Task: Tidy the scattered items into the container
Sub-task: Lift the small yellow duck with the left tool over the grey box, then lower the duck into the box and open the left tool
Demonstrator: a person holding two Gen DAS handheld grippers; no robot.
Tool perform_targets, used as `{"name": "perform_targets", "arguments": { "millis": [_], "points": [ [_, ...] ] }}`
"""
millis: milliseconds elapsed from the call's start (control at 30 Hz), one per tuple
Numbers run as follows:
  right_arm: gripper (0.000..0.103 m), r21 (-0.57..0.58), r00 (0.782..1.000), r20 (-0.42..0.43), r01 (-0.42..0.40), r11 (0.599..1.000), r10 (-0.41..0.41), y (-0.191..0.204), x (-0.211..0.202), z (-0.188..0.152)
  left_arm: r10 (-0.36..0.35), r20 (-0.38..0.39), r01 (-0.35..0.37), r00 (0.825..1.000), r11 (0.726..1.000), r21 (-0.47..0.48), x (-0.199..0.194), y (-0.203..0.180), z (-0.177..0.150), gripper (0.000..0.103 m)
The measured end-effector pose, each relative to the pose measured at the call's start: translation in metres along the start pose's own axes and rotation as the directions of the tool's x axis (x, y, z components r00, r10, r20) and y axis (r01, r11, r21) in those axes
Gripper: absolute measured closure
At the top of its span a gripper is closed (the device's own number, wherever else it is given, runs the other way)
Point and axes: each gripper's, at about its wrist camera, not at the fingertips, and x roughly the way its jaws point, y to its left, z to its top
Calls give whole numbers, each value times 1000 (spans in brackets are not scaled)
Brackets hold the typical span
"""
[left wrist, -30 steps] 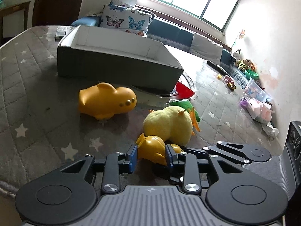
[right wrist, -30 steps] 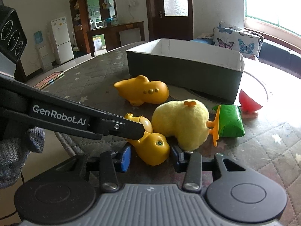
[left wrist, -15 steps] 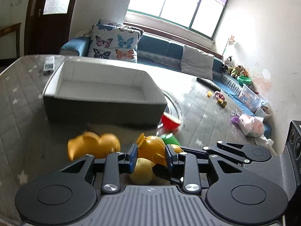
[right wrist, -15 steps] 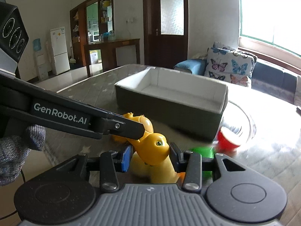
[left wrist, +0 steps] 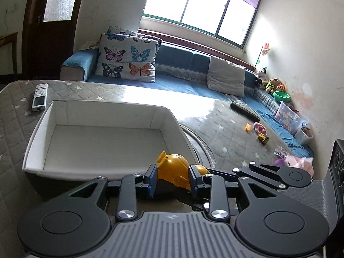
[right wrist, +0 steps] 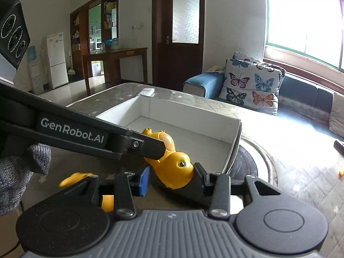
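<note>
From your left wrist camera, your left gripper (left wrist: 173, 178) pinches one end of a yellow plastic duck (left wrist: 174, 168), held in the air just short of the near wall of the white-lined box (left wrist: 101, 173). The box sits on the quilted grey table (left wrist: 13, 116), with a remote control (left wrist: 39, 96) lying beyond its far left corner and small toys (left wrist: 261, 132) scattered well apart to the right. From your right wrist camera, your right gripper (right wrist: 172, 178) clamps the duck's head (right wrist: 177, 172), eye facing the lens, while the left gripper's arm (right wrist: 86, 135) reaches in from the left and grips its tail end. The duck hangs at the box's near corner (right wrist: 233, 148). Another yellow toy (right wrist: 75, 177) lies below, left of the duck.
</note>
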Motion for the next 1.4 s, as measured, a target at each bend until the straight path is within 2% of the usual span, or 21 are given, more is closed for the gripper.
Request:
{"name": "perform_targets", "arguments": {
  "millis": [333,833,1100,1400],
  "points": [
    [61,8,999,-46,-5,1000,5,-26,55,26,2,-28,-3,1000,1000,-26,46,22,35,69],
    [61,11,983,-183,-22,1000,24,-36,120,19,-8,-142,-9,990,992,-122,99,61,36,69],
    [60,-4,981,-190,-31,1000,30,-29,122,17,-9,-173,-15,985,991,-134,110,68,30,71],
    [54,15,993,-118,-12,1000,13,-29,88,15,19,-122,-32,992,994,-107,85,55,30,70]
  ]
}}
